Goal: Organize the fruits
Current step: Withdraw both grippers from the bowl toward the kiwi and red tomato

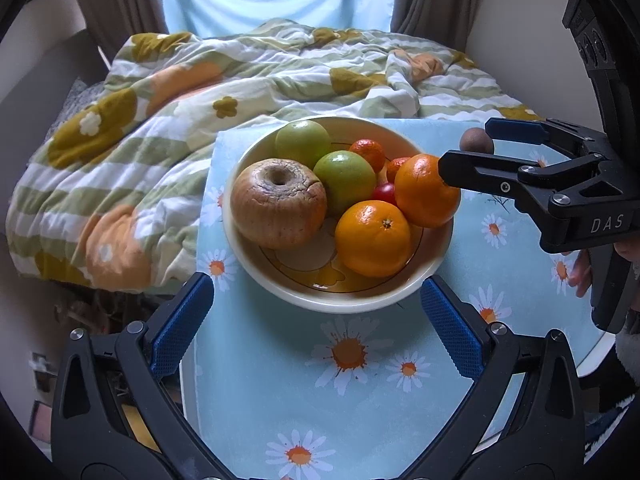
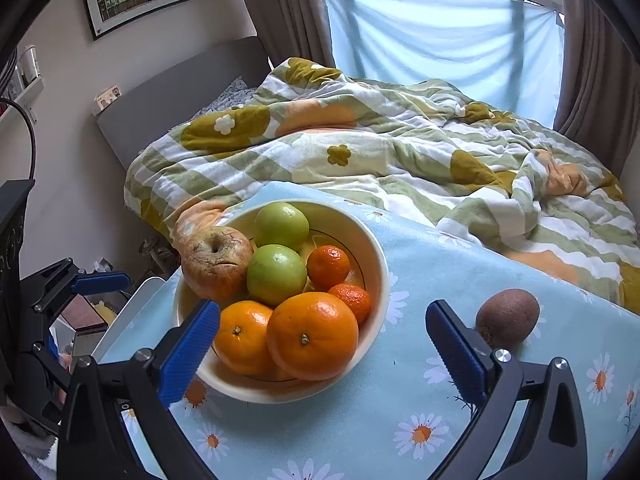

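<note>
A bed [image 2: 400, 152] with a flowered quilt [image 1: 160, 152] lies behind the surface [image 1: 320, 380], which wears a blue daisy cloth. On it a cream bowl [image 1: 332, 296] holds a wrinkled apple [image 1: 278, 204], two green apples [image 1: 344, 180], two big oranges [image 1: 372, 238] and smaller mandarins [image 2: 328, 266]. The left tongs [image 1: 316, 322] stand spread at the bowl's near rim, gripping nothing. The right tongs [image 2: 322, 354] are spread too, one finger by the bowl. A kiwi [image 2: 507, 318] sits on the cloth, right of the bowl and apart from it.
</note>
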### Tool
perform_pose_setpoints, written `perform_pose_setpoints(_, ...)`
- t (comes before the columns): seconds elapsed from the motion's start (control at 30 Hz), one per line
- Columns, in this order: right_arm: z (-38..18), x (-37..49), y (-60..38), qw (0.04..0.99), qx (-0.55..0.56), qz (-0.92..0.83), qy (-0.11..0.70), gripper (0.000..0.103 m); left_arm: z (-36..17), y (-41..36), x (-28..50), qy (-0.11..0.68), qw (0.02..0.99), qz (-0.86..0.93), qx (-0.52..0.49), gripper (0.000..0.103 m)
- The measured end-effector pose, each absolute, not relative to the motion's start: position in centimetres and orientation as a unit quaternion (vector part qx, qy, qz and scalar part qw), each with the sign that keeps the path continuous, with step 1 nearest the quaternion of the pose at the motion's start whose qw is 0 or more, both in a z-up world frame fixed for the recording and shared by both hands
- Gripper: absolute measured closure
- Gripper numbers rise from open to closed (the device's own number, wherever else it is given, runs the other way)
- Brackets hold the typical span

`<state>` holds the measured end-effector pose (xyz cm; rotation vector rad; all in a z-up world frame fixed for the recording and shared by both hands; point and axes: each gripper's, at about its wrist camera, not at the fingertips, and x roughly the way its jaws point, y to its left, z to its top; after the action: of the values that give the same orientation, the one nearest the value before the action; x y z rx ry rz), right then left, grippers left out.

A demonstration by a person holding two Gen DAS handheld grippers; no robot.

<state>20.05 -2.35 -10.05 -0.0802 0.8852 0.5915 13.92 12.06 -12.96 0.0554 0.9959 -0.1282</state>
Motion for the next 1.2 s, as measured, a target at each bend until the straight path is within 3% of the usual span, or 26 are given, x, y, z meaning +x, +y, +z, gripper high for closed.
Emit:
perform_pose_setpoints(0.67, -3.1, 14.2, -10.5, 0.875, -0.008, 0.221, 0.431, 0.000, -6.1, 6.5, 11.9, 0.451, 0.887, -0.076, 0.058, 0.000)
perform_pose_setpoints(1.2, -2.7, 8.9, -20.2, 0.907, 0.045, -0.001, 0.419, 0.000, -4.7, -2.8, 19.8, 0.429, 0.862, -0.229, 0.145, 0.000)
